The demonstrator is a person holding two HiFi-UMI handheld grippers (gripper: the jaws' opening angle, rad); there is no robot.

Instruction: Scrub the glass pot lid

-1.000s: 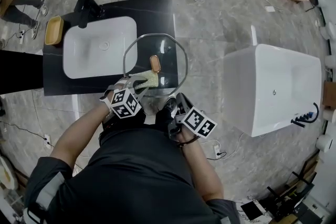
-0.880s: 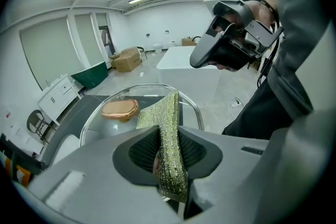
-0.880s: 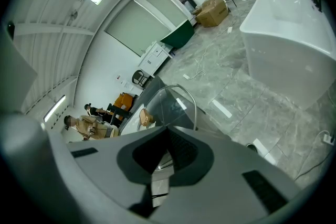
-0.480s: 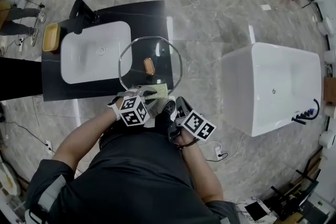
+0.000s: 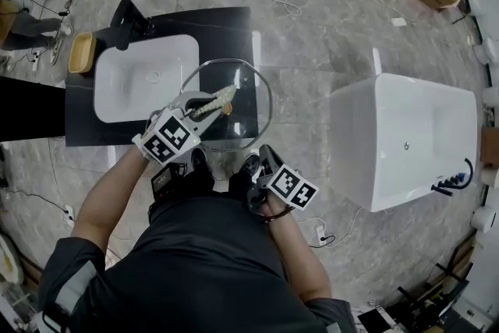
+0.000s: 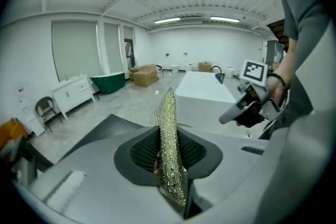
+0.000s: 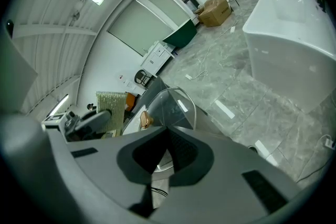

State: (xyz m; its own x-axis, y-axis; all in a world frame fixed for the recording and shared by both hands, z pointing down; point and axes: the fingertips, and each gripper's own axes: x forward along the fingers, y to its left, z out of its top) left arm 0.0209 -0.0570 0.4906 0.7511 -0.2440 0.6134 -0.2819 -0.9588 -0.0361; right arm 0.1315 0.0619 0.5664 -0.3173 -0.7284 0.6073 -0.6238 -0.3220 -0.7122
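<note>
- Left gripper view: the left tool (image 6: pixel 169 157) is clenched on a glittery yellow-green sponge (image 6: pixel 168 113), which stands edge-up between its jaws.
- Head view: the sponge sits over the middle of the glass pot lid (image 5: pixel 251 115), right by its brown knob (image 5: pixel 227 111).
- The right tool (image 7: pixel 167 162) is clamped on the lid's metal rim, at the lid's 5 o'clock edge.
- Outward: a white basin (image 5: pixel 144 78) is set in the dark surface (image 5: pixel 226 19) at the lid's 9 o'clock. A white bathtub (image 5: pixel 405 136) stands at 3 o'clock, well apart.

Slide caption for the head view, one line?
Left claw holds a sponge over the glass lid, which the right claw grips by its rim.
</note>
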